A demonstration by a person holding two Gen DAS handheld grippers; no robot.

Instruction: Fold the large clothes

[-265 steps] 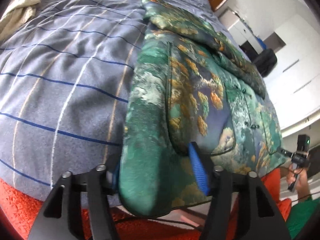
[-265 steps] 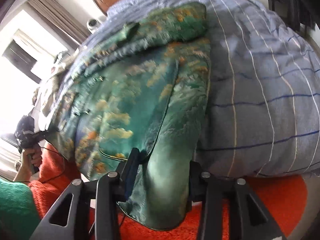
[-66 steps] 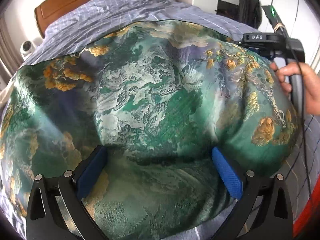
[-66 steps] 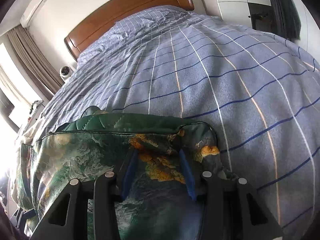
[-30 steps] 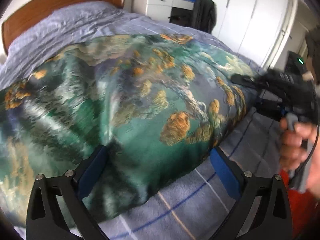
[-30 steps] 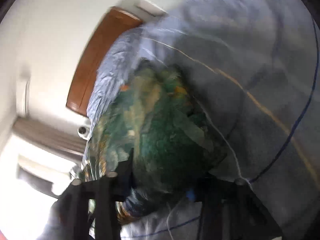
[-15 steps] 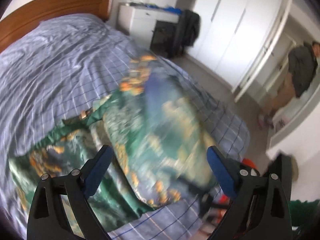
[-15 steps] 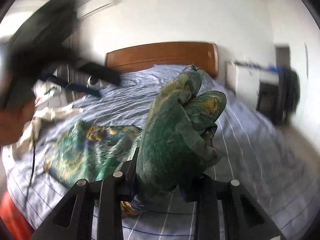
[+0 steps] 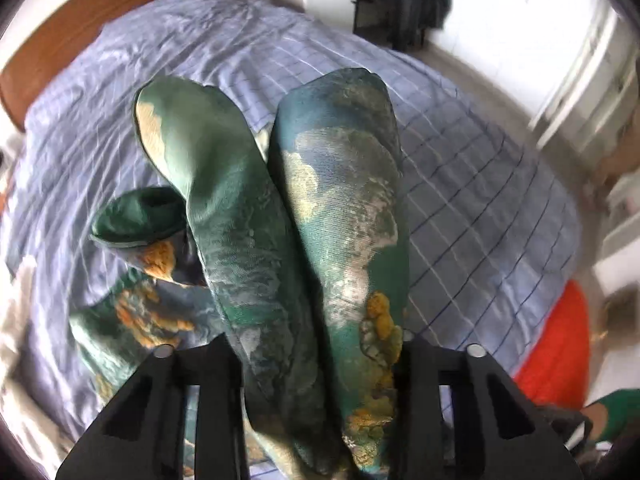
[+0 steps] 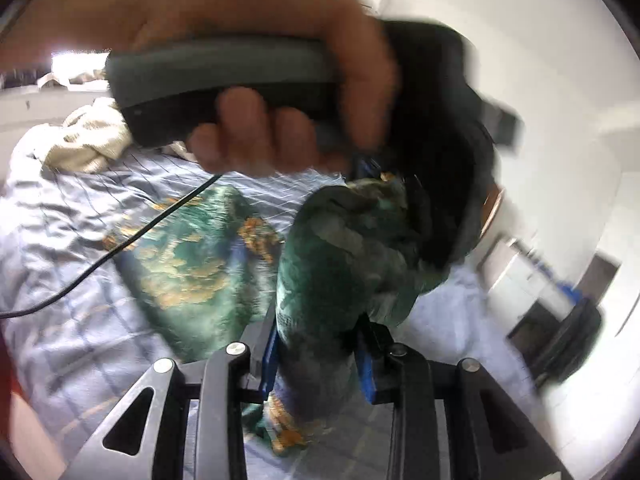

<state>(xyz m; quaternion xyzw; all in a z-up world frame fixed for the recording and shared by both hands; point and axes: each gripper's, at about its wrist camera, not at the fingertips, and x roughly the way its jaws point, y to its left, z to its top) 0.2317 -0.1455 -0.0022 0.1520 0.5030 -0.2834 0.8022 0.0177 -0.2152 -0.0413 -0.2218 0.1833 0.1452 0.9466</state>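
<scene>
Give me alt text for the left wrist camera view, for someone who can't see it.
The left tongs are shut on a bunched fold of a green, landscape-printed garment, which rises in two thick ridges in front of the camera. The rest of the garment trails down onto a bed with a blue-grey checked cover, with a wooden headboard at the top left.

Bedspread (image 9: 460, 184) lies open rightward — bunched garment (image 9: 320, 240) blocks centre.

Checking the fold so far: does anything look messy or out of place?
Yes. The green patterned garment is no flat fold: both grippers clamp bunched wads of it in the air, the rest trailing crumpled on the bedspread. A cream cloth also lies heaped at the bed's far edge.
</scene>
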